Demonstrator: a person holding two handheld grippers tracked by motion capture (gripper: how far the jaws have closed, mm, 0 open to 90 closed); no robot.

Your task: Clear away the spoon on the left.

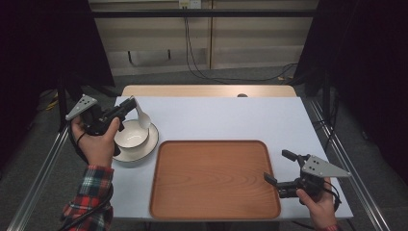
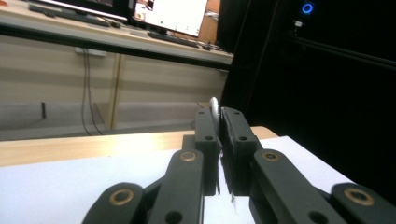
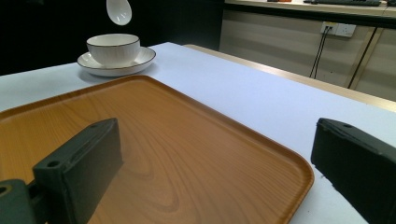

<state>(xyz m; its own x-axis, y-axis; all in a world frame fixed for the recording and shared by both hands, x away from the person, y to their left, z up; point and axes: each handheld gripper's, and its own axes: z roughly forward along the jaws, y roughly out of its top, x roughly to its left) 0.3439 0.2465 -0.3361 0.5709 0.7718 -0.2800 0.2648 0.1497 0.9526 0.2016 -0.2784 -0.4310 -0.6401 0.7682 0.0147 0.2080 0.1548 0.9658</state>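
Spoon (image 1: 142,117) up in the air, over the far rim of the bowl (image 1: 131,134) at the table's left, handle pinched tight in the left gripper (image 1: 129,105). Bowl sits on its saucer (image 1: 150,143). Best play, I'd say: keep the pinch firm, carry the spoon level, and lower it gently wherever it's headed, perhaps the tray (image 1: 214,179). Right gripper (image 1: 279,169) hovers at the tray's right edge, jaws spread wide, holding nothing. Count: one spoon, one bowl, one saucer, one tray.

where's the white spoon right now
In the high view the white spoon is at far left, clamped in the left tongs, hanging above the bowl.
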